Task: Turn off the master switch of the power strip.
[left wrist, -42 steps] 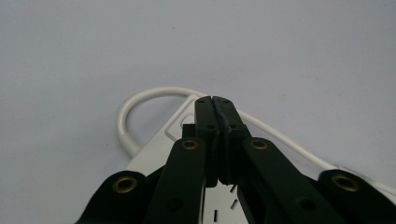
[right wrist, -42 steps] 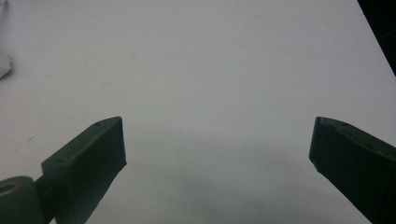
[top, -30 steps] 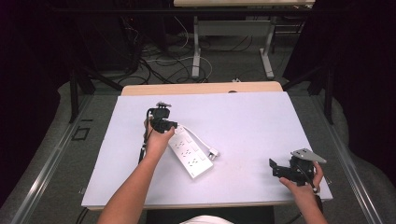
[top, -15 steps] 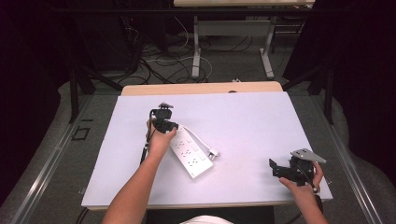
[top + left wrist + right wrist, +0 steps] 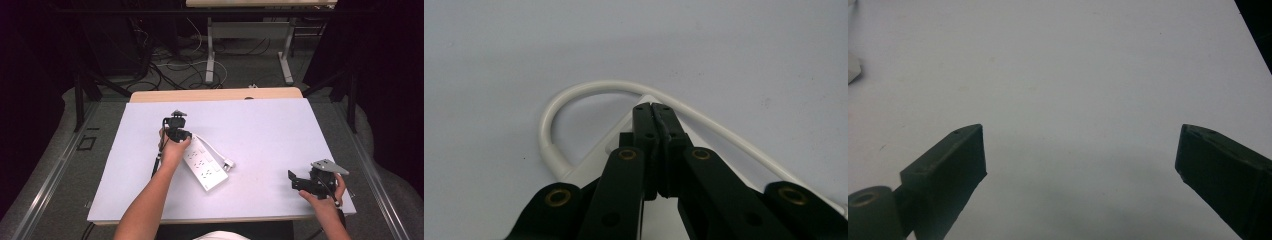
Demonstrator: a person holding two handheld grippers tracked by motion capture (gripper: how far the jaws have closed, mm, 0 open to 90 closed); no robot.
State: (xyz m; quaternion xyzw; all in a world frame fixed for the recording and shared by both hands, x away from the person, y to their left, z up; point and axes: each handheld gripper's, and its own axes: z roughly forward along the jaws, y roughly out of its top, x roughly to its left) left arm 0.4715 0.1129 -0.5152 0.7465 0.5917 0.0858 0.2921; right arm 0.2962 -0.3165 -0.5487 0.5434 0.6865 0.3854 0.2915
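Note:
A white power strip [image 5: 205,165] lies slantwise near the middle of the white table [image 5: 260,130]. Its white cord [image 5: 215,150] loops from the far end and runs back to a plug [image 5: 228,163] beside the strip. My left gripper [image 5: 181,134] hangs over the strip's far end, jaws pressed together with nothing between them. In the left gripper view the shut tips [image 5: 653,107] sit just above the strip's corner [image 5: 594,160], inside the cord's loop [image 5: 589,90]. My right gripper [image 5: 292,180] rests near the table's front right corner, open [image 5: 1080,145] over bare tabletop.
A wooden strip [image 5: 215,94] borders the table's far edge. Beyond it stand metal table legs [image 5: 210,50] and loose cables on the floor. A white object's edge [image 5: 852,67] shows at the left of the right gripper view.
My left gripper has shifted slightly to the right over the strip's far end. The right gripper has stayed in place.

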